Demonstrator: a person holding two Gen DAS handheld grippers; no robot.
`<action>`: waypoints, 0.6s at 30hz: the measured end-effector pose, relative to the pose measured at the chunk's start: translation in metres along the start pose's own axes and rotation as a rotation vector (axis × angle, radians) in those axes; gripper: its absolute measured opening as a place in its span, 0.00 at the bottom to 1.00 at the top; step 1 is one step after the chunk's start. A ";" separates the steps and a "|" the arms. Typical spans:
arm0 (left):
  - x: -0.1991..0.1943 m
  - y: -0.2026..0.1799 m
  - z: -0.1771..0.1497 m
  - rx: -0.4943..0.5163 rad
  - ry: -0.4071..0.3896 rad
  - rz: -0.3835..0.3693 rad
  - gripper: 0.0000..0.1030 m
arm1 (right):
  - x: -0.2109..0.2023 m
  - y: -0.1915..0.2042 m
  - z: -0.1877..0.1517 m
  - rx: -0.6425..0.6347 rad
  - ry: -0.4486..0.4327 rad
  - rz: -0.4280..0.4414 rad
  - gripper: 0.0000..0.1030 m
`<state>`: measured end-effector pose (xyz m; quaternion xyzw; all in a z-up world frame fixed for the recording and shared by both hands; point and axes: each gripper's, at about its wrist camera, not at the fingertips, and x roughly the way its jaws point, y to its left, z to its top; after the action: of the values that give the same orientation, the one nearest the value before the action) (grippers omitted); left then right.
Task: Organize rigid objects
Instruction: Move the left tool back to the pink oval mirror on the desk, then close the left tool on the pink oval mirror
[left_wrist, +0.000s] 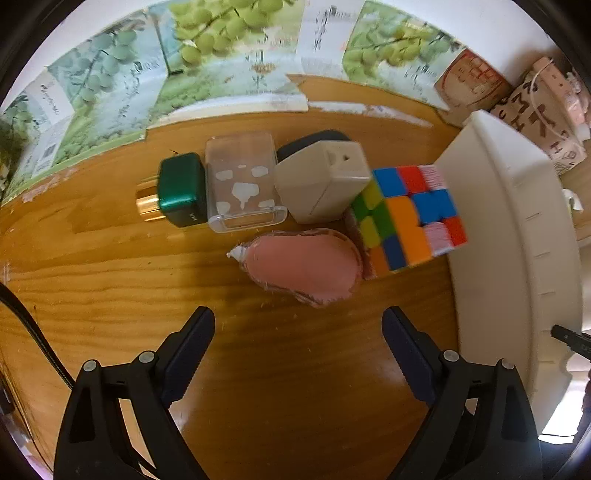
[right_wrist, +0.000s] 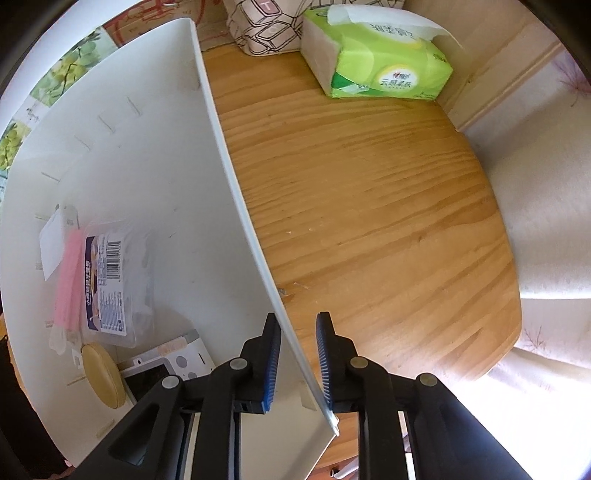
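The left gripper (left_wrist: 298, 332) is hanging wide open and empty over the table (left_wrist: 110, 280), just short of the pink pouch (left_wrist: 306, 266). Beyond it the cube (left_wrist: 410, 214) is touching the bin (left_wrist: 517, 221); reaching for the pouch could nudge it. The right gripper (right_wrist: 295, 354) is straddling the bin wall (right_wrist: 221, 147), pads apparently off, so the bin may shift. The bin's near contents are cut off.

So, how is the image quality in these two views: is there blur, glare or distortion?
Left wrist view: strong fisheye bending, dark corners, the puzzle cube slightly smeared, soft sheen on the wooden table. Right wrist view: sharper; the white bin wall curves from the lens, and bright light washes out the lower right corner beyond the table edge.
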<state>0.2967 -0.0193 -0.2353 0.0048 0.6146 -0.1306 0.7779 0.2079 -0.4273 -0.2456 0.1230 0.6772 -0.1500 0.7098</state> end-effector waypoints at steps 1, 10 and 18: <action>0.005 0.001 0.002 0.002 0.008 0.008 0.91 | 0.004 -0.001 -0.002 0.003 0.002 -0.003 0.20; 0.020 0.005 0.012 -0.007 -0.035 0.039 0.94 | 0.009 0.007 0.001 0.012 0.017 -0.037 0.22; 0.028 -0.006 0.019 0.028 -0.068 0.101 0.95 | 0.008 0.014 0.004 0.012 0.021 -0.048 0.23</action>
<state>0.3197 -0.0334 -0.2571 0.0425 0.5851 -0.0998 0.8037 0.2175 -0.4167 -0.2538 0.1128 0.6862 -0.1697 0.6983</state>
